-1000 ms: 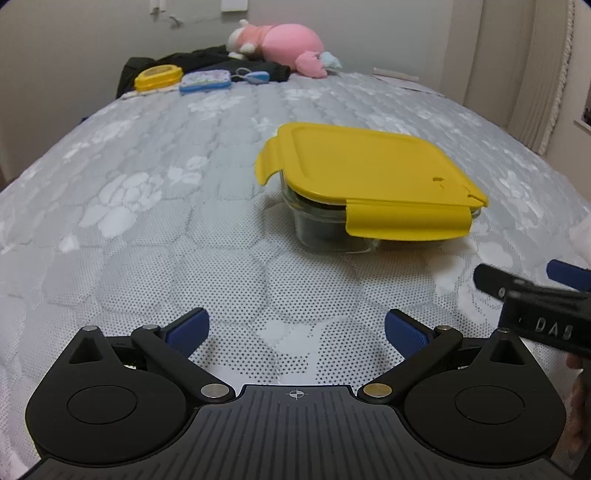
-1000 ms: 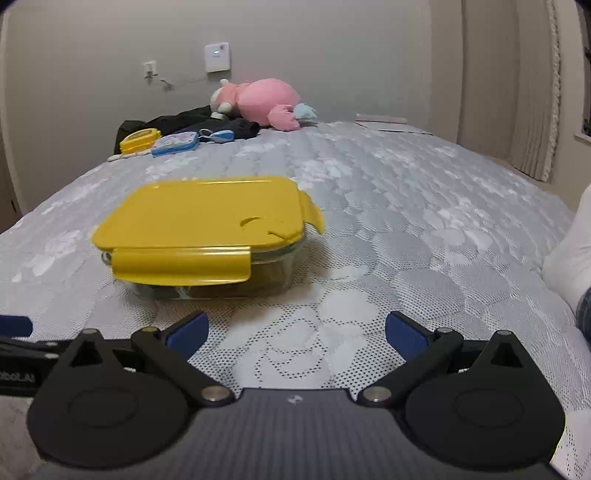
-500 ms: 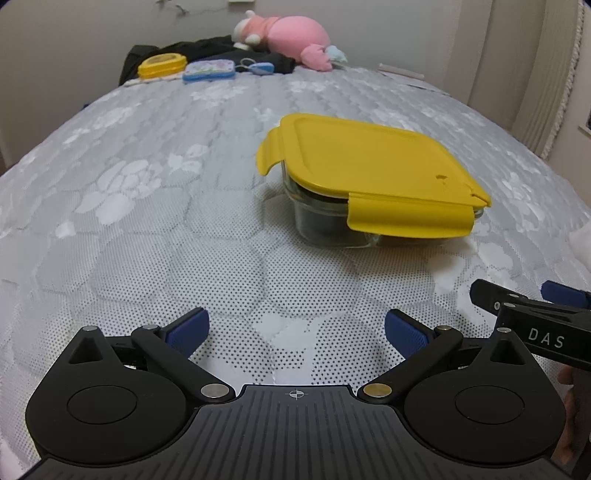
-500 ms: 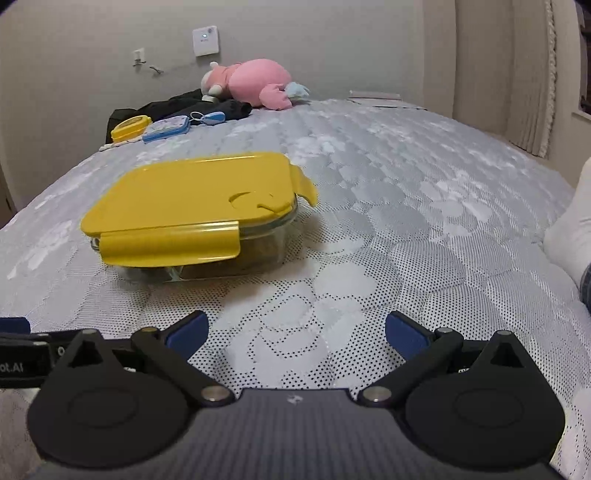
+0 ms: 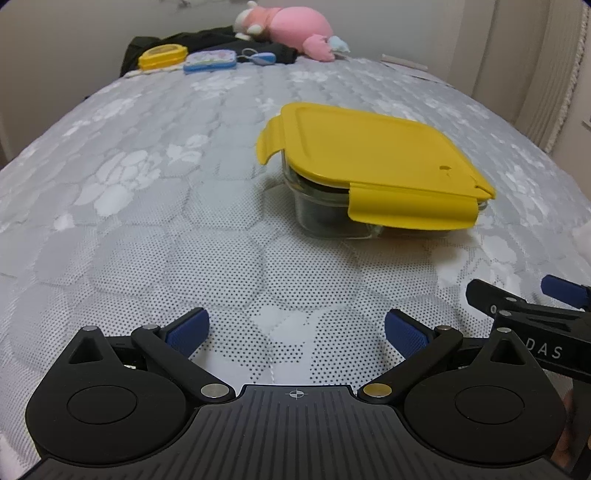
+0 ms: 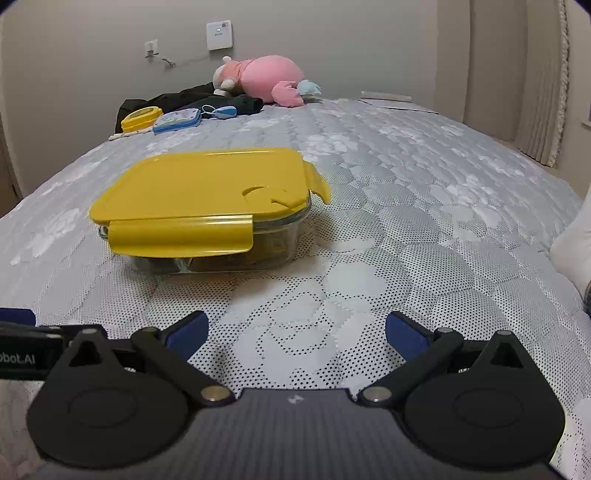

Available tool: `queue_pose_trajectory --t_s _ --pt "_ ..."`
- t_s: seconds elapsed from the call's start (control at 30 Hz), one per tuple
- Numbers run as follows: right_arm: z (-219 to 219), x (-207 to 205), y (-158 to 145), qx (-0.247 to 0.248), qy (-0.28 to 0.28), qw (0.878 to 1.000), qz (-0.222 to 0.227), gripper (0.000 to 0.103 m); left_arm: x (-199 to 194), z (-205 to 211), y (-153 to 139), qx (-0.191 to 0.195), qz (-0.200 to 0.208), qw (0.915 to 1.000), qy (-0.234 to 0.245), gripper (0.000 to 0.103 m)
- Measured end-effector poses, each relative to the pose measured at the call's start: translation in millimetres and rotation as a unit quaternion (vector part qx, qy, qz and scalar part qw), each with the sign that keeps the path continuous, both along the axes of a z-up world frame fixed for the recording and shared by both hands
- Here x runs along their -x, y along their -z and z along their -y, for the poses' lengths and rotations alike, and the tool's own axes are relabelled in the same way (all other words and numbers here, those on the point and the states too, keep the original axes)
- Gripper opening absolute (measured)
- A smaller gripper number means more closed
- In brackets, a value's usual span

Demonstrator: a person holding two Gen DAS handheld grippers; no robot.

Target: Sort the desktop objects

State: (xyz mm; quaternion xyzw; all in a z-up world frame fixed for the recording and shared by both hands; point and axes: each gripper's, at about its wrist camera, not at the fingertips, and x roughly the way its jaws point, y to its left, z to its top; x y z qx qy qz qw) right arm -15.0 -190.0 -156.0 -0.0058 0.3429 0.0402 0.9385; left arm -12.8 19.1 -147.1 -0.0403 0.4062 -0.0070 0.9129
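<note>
1. Left wrist view: the left claw (image 5: 295, 328) is hovering low over the quilted bed cover (image 5: 155, 236) with its blue pads spread wide and nothing sitting between them
2. The glass box (image 5: 332, 218) with the yellow lid (image 5: 373, 155) is lying ahead of this claw and a little to its right, well apart from the pads; one lid flap is hanging down over the near wall, another is sticking up at the far left corner
3. The right claw (image 5: 532, 306) is poking in from the right edge, just beside this one; far ahead a pink plush toy (image 5: 291, 26), a yellow case (image 5: 162, 57) and a blue pouch (image 5: 210, 61) are resting by dark clothing
4. Right wrist view: the right claw (image 6: 295, 328) is likewise gaping wide and carrying nothing, with the box (image 6: 221, 254) ahead and to its left and the lid (image 6: 199, 184) seeming to rest loosely
5. Likely trouble: the two claws are working close side by side and could be knocking together; with the flaps unlatched, gripping the lid alone may be lifting it off the box; the soft cover may be letting the glass tip or slide under a sideways push
</note>
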Motion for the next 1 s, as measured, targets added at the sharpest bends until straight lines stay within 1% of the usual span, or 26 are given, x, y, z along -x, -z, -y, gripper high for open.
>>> queue_pose_trajectory --t_s 0.13,0.23,0.5,0.73,1.0 --pt "2.0 -0.3 0.3 -0.004 0.000 1.000 0.001 0.103 -1.8 1.7 1.3 -0.007 -0.004 1.0000 -0.003 0.103" --pt "1.9 -0.4 0.3 -0.006 -0.001 1.000 -0.002 0.103 -0.7 0.0 -0.5 -0.001 -0.006 0.9999 -0.009 0.103" --pt "-0.4 -0.2 1.6 0.000 -0.004 1.000 -0.007 0.103 -0.5 -2.3 0.0 0.008 -0.003 0.9999 -0.008 0.103" --pt "-0.9 -0.3 1.2 0.005 -0.005 1.000 -0.006 0.103 -2.8 -5.4 2.7 0.018 -0.015 0.9996 -0.015 0.103" --pt "0.3 -2.5 2.4 -0.002 -0.006 1.000 -0.016 0.103 -1.5 -4.1 4.3 0.015 -0.017 0.9996 -0.015 0.103"
